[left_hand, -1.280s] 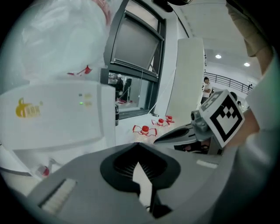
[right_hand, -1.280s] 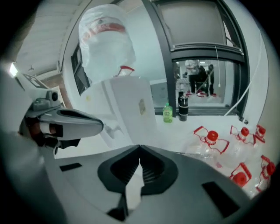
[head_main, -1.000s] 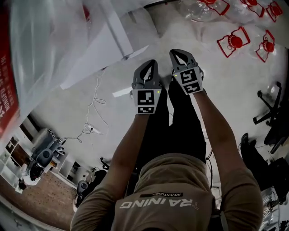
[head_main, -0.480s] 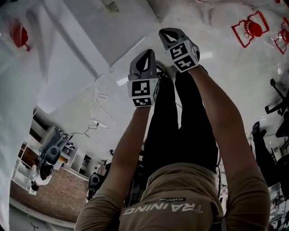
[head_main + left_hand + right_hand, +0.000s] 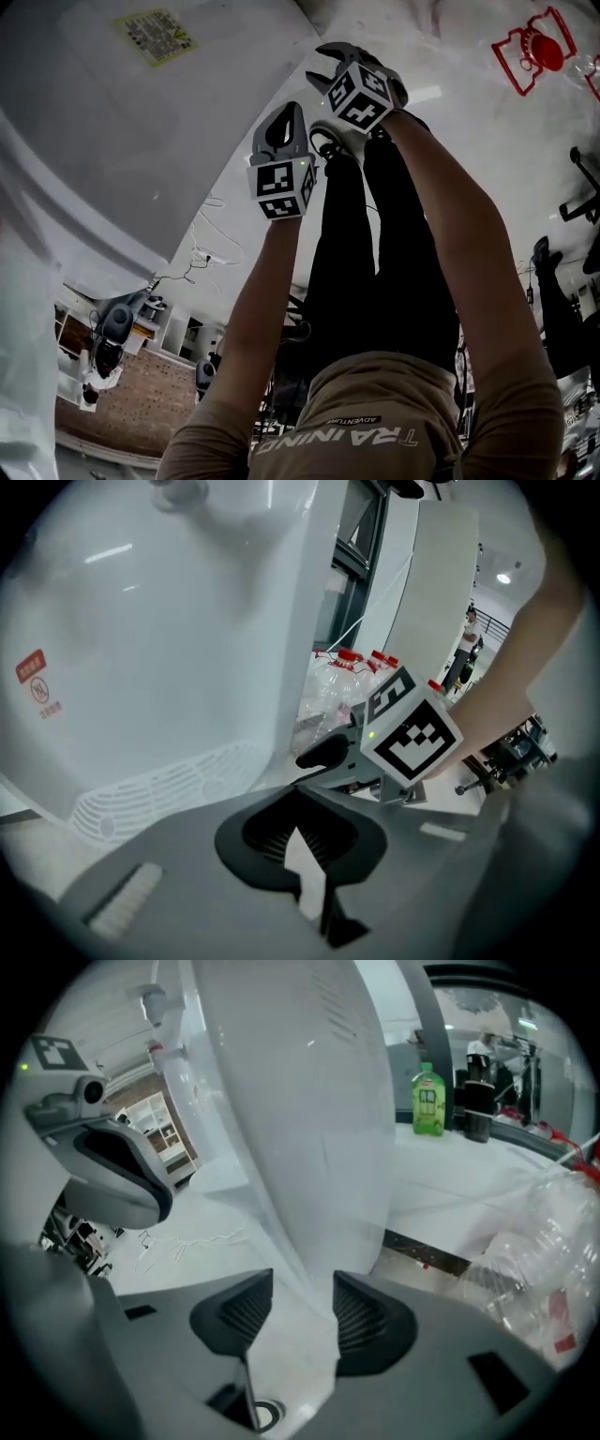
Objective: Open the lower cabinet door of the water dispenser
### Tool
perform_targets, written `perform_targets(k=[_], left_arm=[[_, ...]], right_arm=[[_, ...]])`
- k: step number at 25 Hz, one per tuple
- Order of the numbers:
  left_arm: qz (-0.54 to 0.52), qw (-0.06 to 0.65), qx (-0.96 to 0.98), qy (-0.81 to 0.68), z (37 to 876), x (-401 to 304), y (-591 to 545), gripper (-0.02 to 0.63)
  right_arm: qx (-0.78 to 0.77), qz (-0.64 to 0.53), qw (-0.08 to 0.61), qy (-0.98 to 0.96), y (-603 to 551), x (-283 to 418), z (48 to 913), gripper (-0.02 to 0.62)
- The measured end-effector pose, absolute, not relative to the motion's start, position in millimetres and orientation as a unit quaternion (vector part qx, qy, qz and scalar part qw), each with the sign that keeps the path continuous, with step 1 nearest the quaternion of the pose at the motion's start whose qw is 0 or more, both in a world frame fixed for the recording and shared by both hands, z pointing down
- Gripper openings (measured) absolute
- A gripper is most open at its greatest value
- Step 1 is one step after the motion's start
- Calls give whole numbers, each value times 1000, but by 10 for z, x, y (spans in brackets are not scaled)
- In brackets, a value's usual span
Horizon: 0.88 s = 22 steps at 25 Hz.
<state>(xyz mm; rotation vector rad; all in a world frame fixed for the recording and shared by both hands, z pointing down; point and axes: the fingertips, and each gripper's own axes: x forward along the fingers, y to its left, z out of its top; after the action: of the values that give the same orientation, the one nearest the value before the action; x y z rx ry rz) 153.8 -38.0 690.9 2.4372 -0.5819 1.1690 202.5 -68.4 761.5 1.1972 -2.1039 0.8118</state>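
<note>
Jaws of the right gripper (image 5: 302, 1297) have just been opening and stand apart, empty, framing the water dispenser's (image 5: 300, 1129) upright white edge straight ahead, where its lower door presumably lies; the left gripper (image 5: 292, 799), clenched on nothing, sits beside

The big white water dispenser (image 5: 122, 141) is standing right in front of me, blocking the way. Plastic bottles (image 5: 539, 52) are crowding my right side. A thin cable (image 5: 211, 248) is lying beside the dispenser. Bare floor (image 5: 478, 131) is leaving me room between.
</note>
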Motion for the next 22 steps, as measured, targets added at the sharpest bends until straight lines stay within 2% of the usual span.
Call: perform_targets(k=[6,12,22], left_arm=[[420,193,863,-205,6946,1452,-371,0],[432,200,858,-195,7049,1424,-325,0],[429,215,852,-208,7060,1339,-245,0]], right_arm=[[450,288,286,-795,-868,1964,7713,183],[404,239,318,-823,-987,1860,7758,199],[423,272,321,-802,-964,1815,7756,195]])
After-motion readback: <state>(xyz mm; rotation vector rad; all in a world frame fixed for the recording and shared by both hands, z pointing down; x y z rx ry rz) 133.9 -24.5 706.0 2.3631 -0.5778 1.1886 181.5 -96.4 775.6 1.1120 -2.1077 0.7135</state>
